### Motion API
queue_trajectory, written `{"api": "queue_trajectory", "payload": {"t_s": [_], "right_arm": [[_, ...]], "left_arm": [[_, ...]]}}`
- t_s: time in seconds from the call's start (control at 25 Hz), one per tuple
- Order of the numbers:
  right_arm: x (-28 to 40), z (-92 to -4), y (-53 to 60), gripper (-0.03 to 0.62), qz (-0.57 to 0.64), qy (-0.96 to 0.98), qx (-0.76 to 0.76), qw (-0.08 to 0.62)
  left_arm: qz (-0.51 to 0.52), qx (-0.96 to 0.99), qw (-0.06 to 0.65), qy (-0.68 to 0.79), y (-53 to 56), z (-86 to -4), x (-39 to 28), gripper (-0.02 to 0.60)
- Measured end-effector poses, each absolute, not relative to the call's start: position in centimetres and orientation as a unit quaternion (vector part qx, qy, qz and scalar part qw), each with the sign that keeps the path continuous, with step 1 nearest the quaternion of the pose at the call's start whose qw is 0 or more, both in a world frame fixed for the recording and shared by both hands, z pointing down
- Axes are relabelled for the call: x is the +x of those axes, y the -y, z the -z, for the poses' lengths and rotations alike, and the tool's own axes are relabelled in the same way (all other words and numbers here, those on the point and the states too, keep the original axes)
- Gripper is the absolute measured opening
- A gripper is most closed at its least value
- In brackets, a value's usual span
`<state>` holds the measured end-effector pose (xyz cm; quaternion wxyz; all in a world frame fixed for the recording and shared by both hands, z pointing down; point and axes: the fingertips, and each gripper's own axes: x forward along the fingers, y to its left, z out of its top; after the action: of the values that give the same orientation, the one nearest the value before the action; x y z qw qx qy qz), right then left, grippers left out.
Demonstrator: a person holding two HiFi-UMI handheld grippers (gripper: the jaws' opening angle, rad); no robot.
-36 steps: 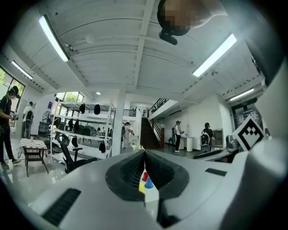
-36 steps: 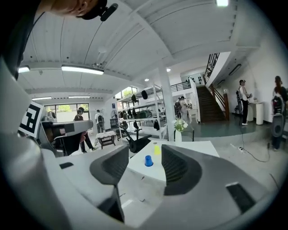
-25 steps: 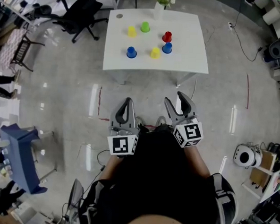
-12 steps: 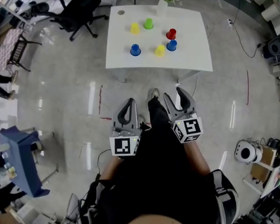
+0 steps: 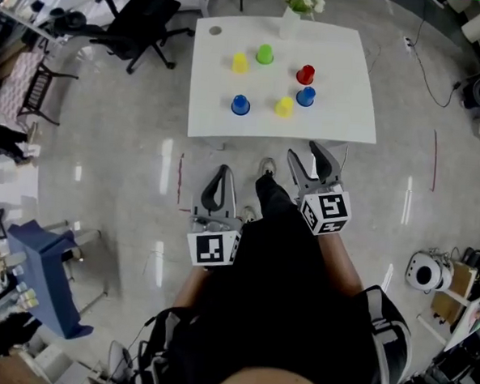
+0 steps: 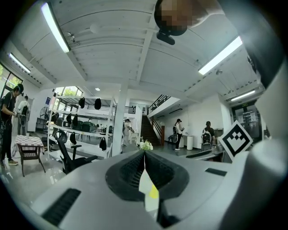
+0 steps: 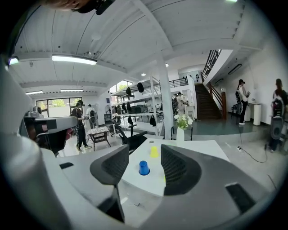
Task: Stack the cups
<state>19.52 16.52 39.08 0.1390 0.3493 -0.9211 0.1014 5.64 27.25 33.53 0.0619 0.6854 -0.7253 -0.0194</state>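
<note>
Several cups stand apart on the white table (image 5: 342,120): a yellow cup (image 5: 240,62), a green cup (image 5: 265,54), a red cup (image 5: 305,73), a blue cup (image 5: 305,95) beside a second yellow cup (image 5: 284,106), and a second blue cup (image 5: 240,104). Both grippers hang over the floor, short of the table's near edge. My left gripper (image 5: 220,171) is shut with nothing in it; its jaws meet in the left gripper view (image 6: 145,156). My right gripper (image 5: 307,157) is open and empty. In the right gripper view its jaws (image 7: 145,152) frame a blue cup (image 7: 144,167) and a yellow cup (image 7: 154,152).
A vase of flowers (image 5: 291,20) and a small grey disc (image 5: 215,31) sit at the table's far edge. A black office chair (image 5: 145,27) stands left of the table. A blue cart (image 5: 44,272) is at the left and a white round device (image 5: 423,271) at the right. People stand in the background.
Both grippers have moved forward toward the table, which now lies lower and nearer in the head view. Neither gripper's jaws have changed.
</note>
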Motion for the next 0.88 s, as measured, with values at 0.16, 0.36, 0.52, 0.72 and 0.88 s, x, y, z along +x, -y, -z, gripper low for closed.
{"api": "queue_trajectory", "payload": {"t_s": [0.16, 0.36, 0.52, 0.72, 0.88], "right_arm": [[19.2, -39.5, -10.7, 0.236, -0.105, 0.914, 0.362, 0.15], [19.7, -42.3, -3.8, 0.235, -0.122, 0.902, 0.374, 0.179], [20.0, -46.0, 0.9, 0.233, -0.14, 0.891, 0.376, 0.213], [20.4, -51.0, 5.3, 0.233, -0.17, 0.876, 0.376, 0.251], [20.6, -55.0, 7.7, 0.233, -0.192, 0.866, 0.367, 0.281]], "left_arm": [[0.013, 0.685, 0.064, 0.725, -22.3, -33.2, 4.4, 0.021], [0.008, 0.683, 0.077, 0.726, -16.1, -33.4, 3.9, 0.021], [-0.003, 0.684, 0.085, 0.724, -11.8, -34.1, 4.0, 0.021], [-0.016, 0.676, 0.097, 0.73, -7.5, -34.9, 3.9, 0.021], [-0.028, 0.671, 0.096, 0.735, -4.9, -35.2, 4.1, 0.021]]}}
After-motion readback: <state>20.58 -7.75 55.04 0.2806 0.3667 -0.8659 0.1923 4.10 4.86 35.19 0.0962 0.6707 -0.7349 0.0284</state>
